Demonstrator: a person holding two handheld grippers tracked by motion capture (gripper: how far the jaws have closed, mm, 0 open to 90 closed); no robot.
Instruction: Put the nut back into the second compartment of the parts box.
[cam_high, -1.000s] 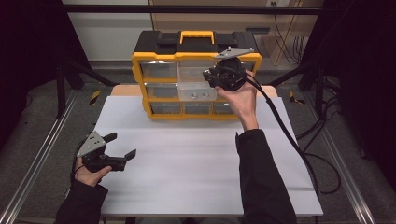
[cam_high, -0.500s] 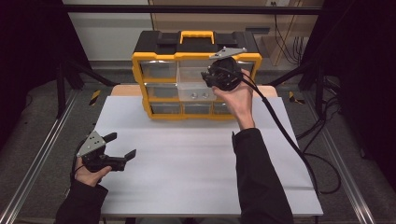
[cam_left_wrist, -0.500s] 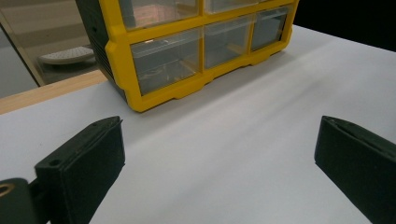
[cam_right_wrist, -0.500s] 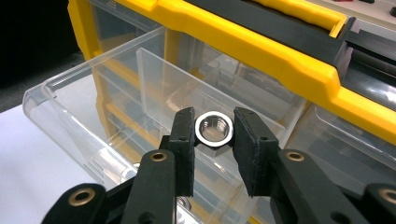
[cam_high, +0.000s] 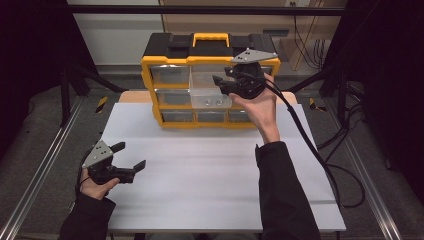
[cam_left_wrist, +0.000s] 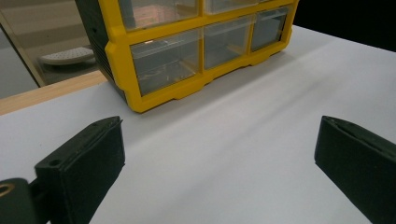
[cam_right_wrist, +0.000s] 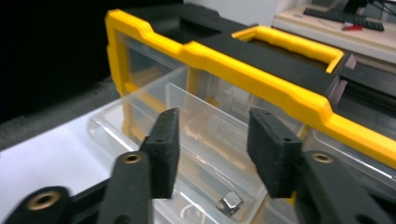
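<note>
Left tongs (cam_high: 131, 156): jaws wide apart, nothing between them, hovering low over the white surface (cam_high: 210, 175) at its left front, well apart from the organiser. Idle; low risk, though they could not steady the organiser in time if it shifts.

Organiser (cam_high: 170, 107): yellow frame, black lid, clear drawers, standing at the back of the surface. Unbraced; a hard shove on a drawer could slide it backward toward the surface's rear edge.

Drawer (cam_right_wrist: 205, 140): clear, pulled partway out of the organiser's upper middle row, a small metal nut (cam_right_wrist: 229, 203) on its floor. Pulled further, it may leave its slot, tip, and spill the nut. Pushed off-centre, it could jam.

Right tongs (cam_right_wrist: 212, 140): jaws partly apart, just been opening, straddling the drawer's front wall without clearly pressing it. With the grip gone slack, the drawer hangs on its slot alone; a closing bite on thin clear plastic could slip or flex it.
</note>
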